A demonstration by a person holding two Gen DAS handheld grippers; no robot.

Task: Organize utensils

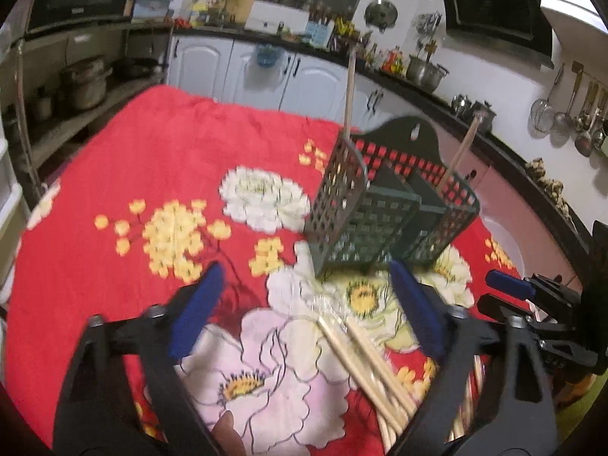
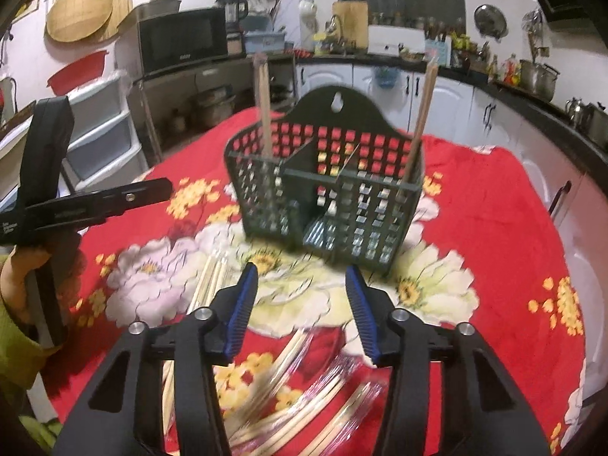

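Observation:
A dark green perforated utensil holder (image 1: 383,205) (image 2: 326,197) stands upright on the red flowered cloth. One wooden chopstick stands in its left compartment (image 2: 263,110) and one in its right compartment (image 2: 421,114). More wooden chopsticks in clear wrappers lie on the cloth in front of it (image 1: 364,361) (image 2: 304,399). My left gripper (image 1: 307,304) is open and empty above the lying chopsticks. My right gripper (image 2: 302,304) is open and empty, just in front of the holder and above the chopstick pile. The right gripper also shows at the right edge of the left wrist view (image 1: 509,285).
The table (image 2: 513,197) is covered by the red floral cloth. Kitchen counters with pots, bottles and white cabinets (image 1: 266,72) curve behind it. A microwave (image 2: 182,38) and plastic drawers (image 2: 102,129) stand at the left. The left gripper's body (image 2: 49,197) shows at the left edge.

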